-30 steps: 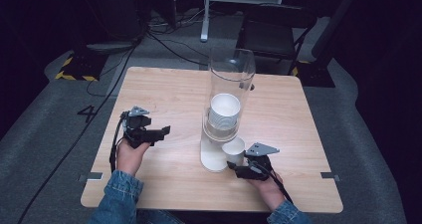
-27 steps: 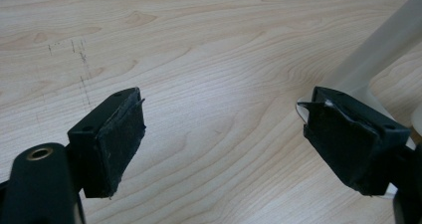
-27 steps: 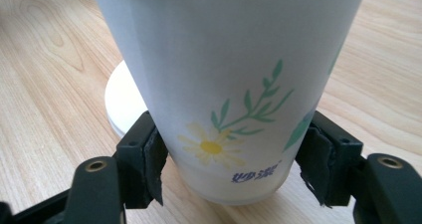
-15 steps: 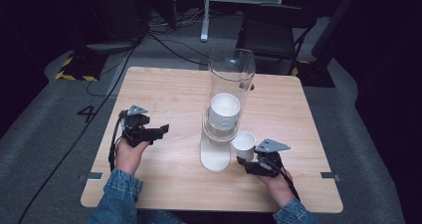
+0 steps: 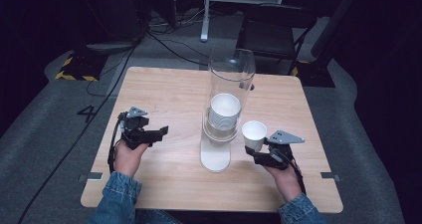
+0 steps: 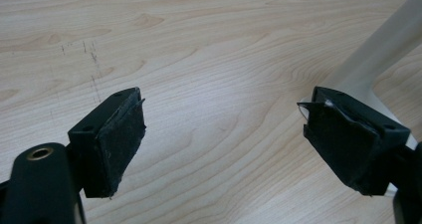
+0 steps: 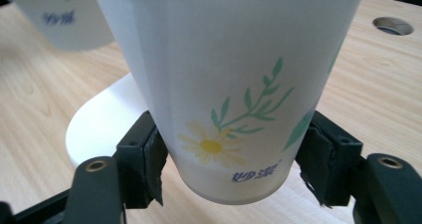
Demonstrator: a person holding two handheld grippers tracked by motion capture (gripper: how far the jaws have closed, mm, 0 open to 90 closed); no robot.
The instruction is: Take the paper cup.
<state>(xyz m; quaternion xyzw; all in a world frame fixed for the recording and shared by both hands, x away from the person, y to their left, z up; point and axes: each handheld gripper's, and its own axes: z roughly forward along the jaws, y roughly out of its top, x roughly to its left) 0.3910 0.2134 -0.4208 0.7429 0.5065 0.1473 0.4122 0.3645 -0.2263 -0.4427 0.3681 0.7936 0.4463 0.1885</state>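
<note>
While the right gripper [image 5: 260,149] clamps a paper cup [image 5: 253,135] just right of the clear dispenser [image 5: 226,104] and the left gripper [image 5: 149,133] hovers spread and empty, I'd keep the squeeze light, carrying it upright, clear of the base.

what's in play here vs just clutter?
In play:
- cup, held in the right tool
- cup dispenser tube with a cup stack inside
- left tool, open over bare table

Clutter:
- chair beyond the table
- floor cables
- striped floor marker
</note>
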